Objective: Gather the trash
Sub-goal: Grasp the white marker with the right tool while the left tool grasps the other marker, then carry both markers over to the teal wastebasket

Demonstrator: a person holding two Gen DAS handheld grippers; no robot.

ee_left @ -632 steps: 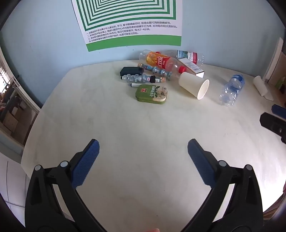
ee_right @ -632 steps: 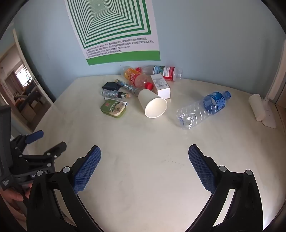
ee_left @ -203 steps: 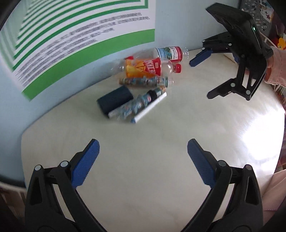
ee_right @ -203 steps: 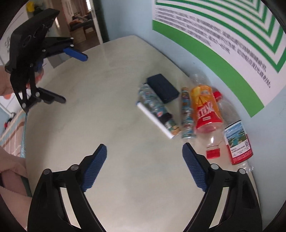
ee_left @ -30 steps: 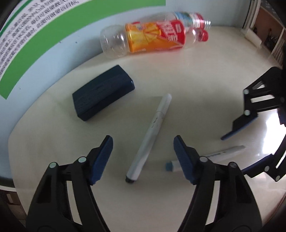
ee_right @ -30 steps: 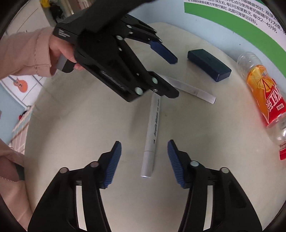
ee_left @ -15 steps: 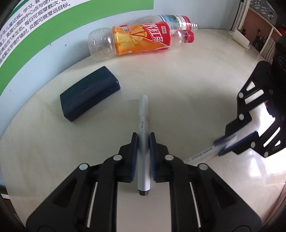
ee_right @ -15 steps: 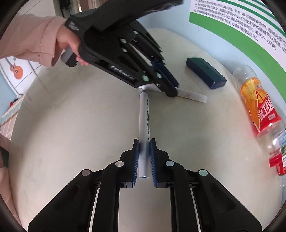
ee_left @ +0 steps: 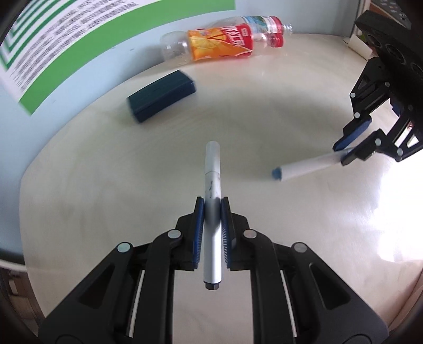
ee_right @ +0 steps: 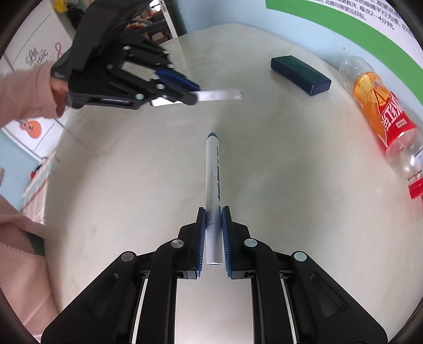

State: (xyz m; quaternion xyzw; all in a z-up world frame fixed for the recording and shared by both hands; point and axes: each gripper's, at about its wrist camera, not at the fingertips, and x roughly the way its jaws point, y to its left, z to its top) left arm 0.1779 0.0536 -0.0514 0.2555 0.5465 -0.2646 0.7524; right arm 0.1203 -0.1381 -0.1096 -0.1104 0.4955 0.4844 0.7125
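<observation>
In the left wrist view, my left gripper (ee_left: 212, 202) is shut on a white marker (ee_left: 211, 172) that sticks out forward above the table (ee_left: 105, 185). In the right wrist view, my right gripper (ee_right: 212, 211) is shut on a second white marker with a blue cap (ee_right: 212, 169), also held off the table. Each view shows the other tool. The right gripper (ee_left: 343, 154) holds the blue-capped marker (ee_left: 304, 168) at the right, and the left gripper (ee_right: 194, 93) holds its marker (ee_right: 219, 94) at the upper left.
A dark blue case (ee_left: 161, 96) lies near the wall. Behind it are an orange-labelled bottle (ee_left: 216, 43) and a clear bottle with a red cap (ee_left: 267, 22). A green-and-white poster (ee_left: 66, 39) hangs above them. A pink sleeve (ee_right: 21, 95) is at the left, by the table's edge.
A second ago both grippers stood open around markers lying on the table. Both have since shut on their markers and lifted them, and the left one has drawn back from the wall.
</observation>
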